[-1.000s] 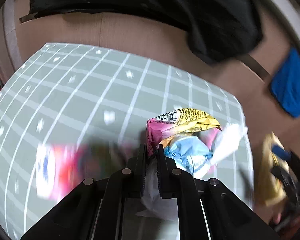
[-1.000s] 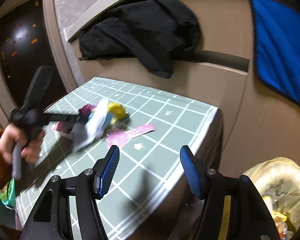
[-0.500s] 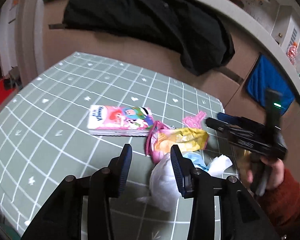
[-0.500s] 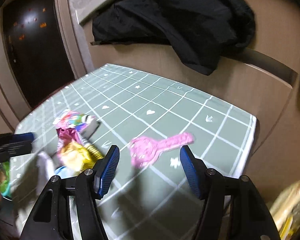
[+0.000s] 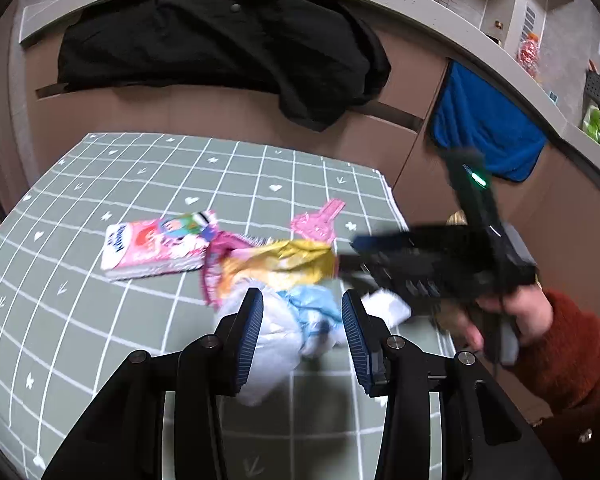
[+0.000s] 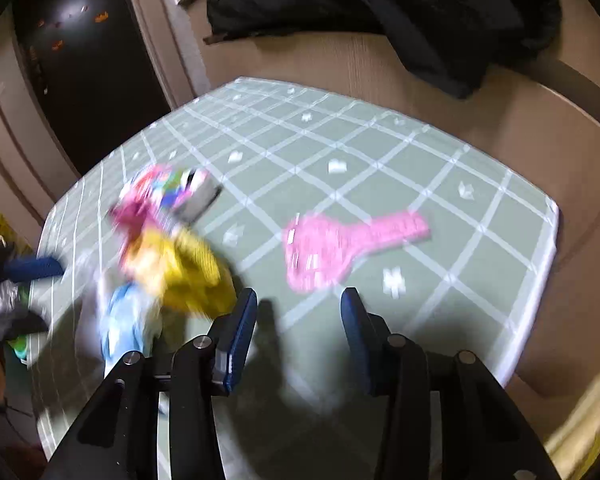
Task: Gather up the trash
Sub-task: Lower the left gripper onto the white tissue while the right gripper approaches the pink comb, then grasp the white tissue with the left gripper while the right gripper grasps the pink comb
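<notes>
A heap of trash lies on the green checked table (image 5: 100, 320): a yellow and pink wrapper (image 5: 276, 264), a light blue wrapper (image 5: 312, 304) and white crumpled plastic (image 5: 268, 344). A pink carton (image 5: 152, 248) lies left of it, a flat pink wrapper (image 5: 318, 222) behind. My left gripper (image 5: 302, 320) is open, its fingers either side of the heap. My right gripper (image 6: 298, 320) is open over the table, the yellow wrapper (image 6: 180, 268) to its left and the flat pink wrapper (image 6: 340, 244) just ahead. It also shows at the right of the left wrist view (image 5: 384, 264).
A black garment (image 5: 220, 44) and a blue towel (image 5: 488, 132) hang over the brown wall behind the table. A yellowish bag (image 6: 584, 420) sits below the table's right edge. The table's corner (image 6: 552, 216) is near the right gripper.
The left gripper opened and let the trash heap drop on the table, then moved back. The right gripper swung from the bag over to the table, toward the flat pink wrapper.
</notes>
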Available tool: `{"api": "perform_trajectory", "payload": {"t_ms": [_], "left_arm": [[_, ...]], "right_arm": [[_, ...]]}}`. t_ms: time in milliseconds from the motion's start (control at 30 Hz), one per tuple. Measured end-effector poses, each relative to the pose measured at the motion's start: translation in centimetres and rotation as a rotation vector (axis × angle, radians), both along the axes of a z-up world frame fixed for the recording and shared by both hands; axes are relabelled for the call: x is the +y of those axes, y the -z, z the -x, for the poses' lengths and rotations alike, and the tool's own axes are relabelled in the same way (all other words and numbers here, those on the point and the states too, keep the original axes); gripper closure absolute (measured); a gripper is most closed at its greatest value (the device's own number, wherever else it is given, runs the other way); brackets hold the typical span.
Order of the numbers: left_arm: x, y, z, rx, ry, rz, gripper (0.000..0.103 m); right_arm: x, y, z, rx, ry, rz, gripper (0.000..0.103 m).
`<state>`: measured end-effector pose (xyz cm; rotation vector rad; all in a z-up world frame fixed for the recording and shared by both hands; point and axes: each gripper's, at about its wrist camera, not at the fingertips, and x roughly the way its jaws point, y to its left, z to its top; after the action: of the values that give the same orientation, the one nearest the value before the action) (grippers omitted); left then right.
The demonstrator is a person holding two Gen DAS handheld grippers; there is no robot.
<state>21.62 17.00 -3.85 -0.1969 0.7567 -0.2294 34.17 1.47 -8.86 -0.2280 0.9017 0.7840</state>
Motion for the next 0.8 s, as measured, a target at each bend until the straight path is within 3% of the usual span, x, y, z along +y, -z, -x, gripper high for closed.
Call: {"api": "perform_trajectory", "payload": {"t_ms": [133,233,333,400,500,667,800], "left_arm": [[-0.6,0.8,-2.3,-0.005,-0.026,-0.008,0.061],[-1.1,2.3,-3.6,0.055,-0.049,-0.039,0.061],[-1.9,3.8,-3.0,0.110,-0.033,-0.029,0.058],[-2.6,4.1,-2.0,0.113,-0.040,-0.067,0.057],[-3.0,4.1,-0.8,0.126,-0.073,-0.089,0.057],[-1.8,4.1,1.0,0.158,-0.119,-0.021,0.061],[-0.6,3.5,2.5,0.138,-0.149,-0.008,0.065]], "right_arm": [[-3.0,-1.3,1.4,-0.016,0.048,-0.082,0.055],[-5.1,-2.5,1.7,-0.060,0.114,-0.102,0.053],[-6.5,-3.4,1.9,-0.098,0.146,-0.113,0.052],[-6.8,-3.9,1.9,-0.140,0.149,-0.097,0.049],[-5.9,-4.2,0.7,-0.167,0.116,-0.070,0.047],[-1.4,-3.2,-0.7,-0.182,0.031,-0.036,0.047],[2.0,-1.6,-2.3,-0.177,0.016,0.021,0.049]]}}
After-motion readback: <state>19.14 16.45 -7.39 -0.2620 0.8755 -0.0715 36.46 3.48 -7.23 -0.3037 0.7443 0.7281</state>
